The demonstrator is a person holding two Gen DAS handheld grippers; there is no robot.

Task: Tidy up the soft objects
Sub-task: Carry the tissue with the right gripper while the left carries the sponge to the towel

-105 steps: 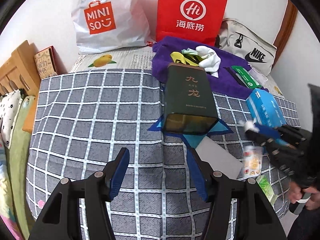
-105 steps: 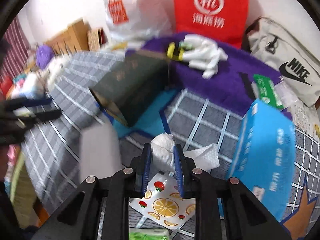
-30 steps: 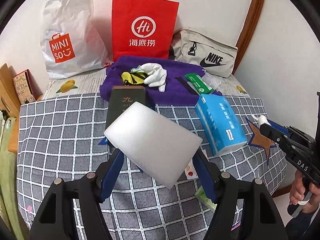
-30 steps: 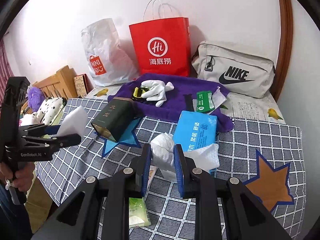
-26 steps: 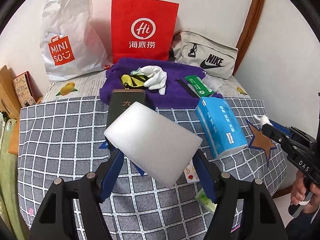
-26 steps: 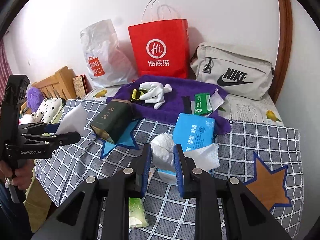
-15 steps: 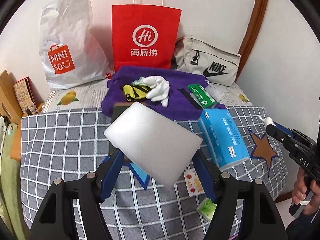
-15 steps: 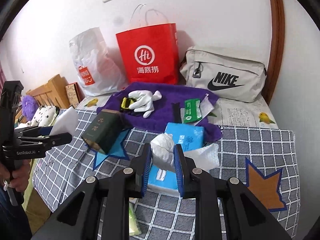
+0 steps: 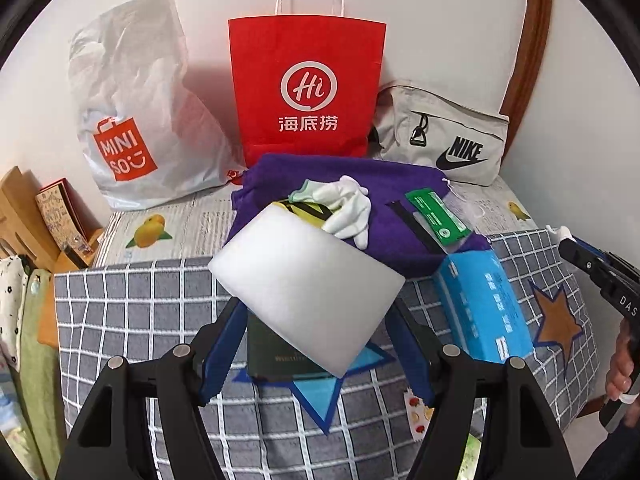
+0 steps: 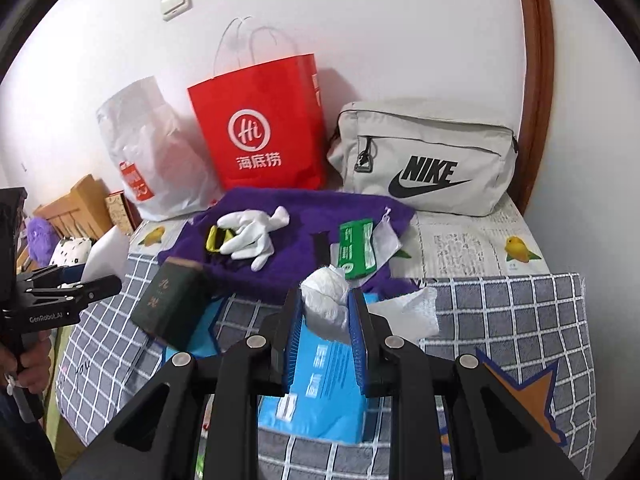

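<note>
My left gripper (image 9: 318, 312) is shut on a white foam slab (image 9: 308, 280), held flat above the checked blanket. From the right wrist view the same slab (image 10: 108, 252) sticks out of the left gripper (image 10: 80, 280) at the far left. A crumpled white tissue (image 10: 322, 288) is pinched in my right gripper (image 10: 325, 300), with a loose flap trailing to the right. A white glove (image 9: 348, 208) and a green packet (image 9: 436, 216) lie on the purple towel (image 9: 400, 180). The right gripper (image 9: 568, 240) enters at the right edge of the left wrist view.
A dark green tin (image 10: 172, 300) and a blue tissue pack (image 9: 484, 308) lie on the checked blanket (image 9: 120, 300). Against the wall stand a white Miniso bag (image 9: 132, 112), a red paper bag (image 9: 308, 92) and a grey Nike bag (image 9: 444, 136). A wooden frame (image 9: 16, 200) is at left.
The left gripper, open over the slab at first, is now shut on it. Over the last second both grippers moved forward toward the bags and rose a little, grips unchanged.
</note>
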